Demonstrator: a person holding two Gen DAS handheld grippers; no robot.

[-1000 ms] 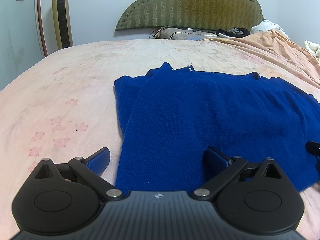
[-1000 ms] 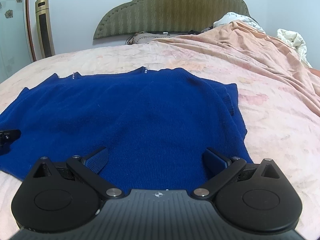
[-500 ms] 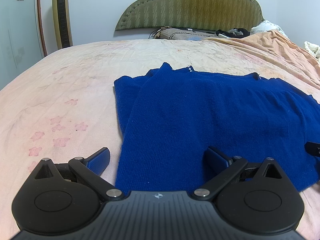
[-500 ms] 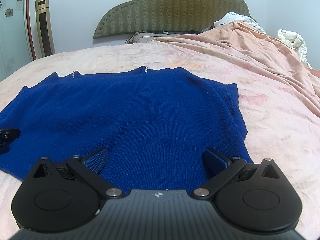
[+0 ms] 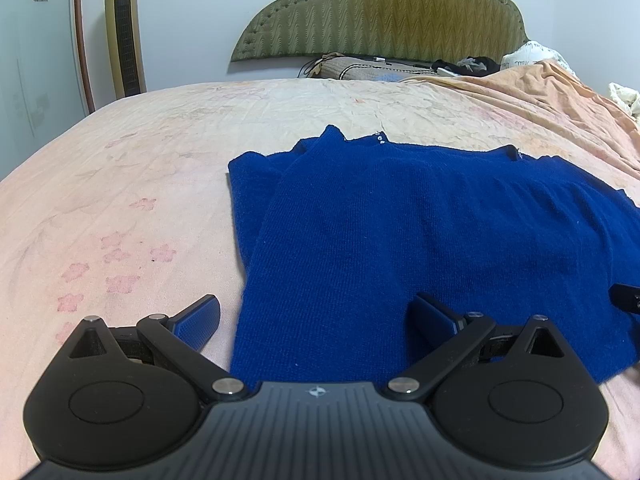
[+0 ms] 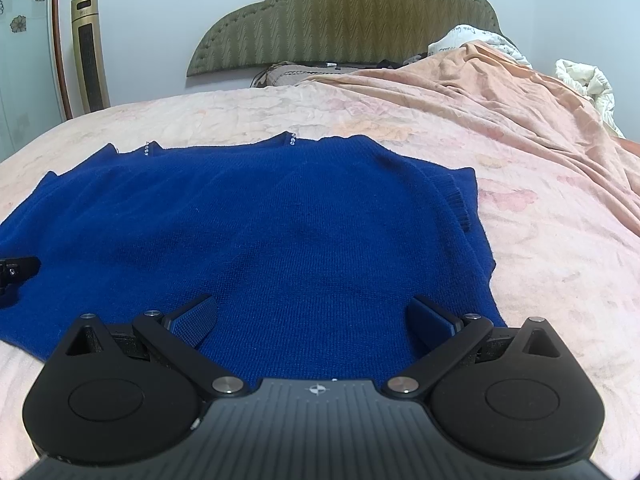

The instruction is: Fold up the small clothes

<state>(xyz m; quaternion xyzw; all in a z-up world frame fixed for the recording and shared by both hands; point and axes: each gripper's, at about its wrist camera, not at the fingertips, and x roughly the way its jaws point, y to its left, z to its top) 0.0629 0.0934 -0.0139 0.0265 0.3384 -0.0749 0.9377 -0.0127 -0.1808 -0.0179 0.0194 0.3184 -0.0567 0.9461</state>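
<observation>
Nothing is shifting since a second ago: the blue sweater [image 6: 256, 240] is lying flat on the bed [image 5: 120, 160] with sleeves tucked, both the left gripper [image 5: 316, 316] and right gripper [image 6: 312, 316] hovering spread-fingered at its hem, ungrasped.

A blue knitted sweater [image 6: 280, 240] is spread flat on a pink floral bedsheet [image 6: 560, 260]. The right gripper [image 6: 312, 320] is held over the sweater's near hem, its jaws wide apart. The tip of the left gripper [image 6: 16, 268] is seen at the left edge. A green padded headboard [image 6: 344, 20] is seen behind.
</observation>
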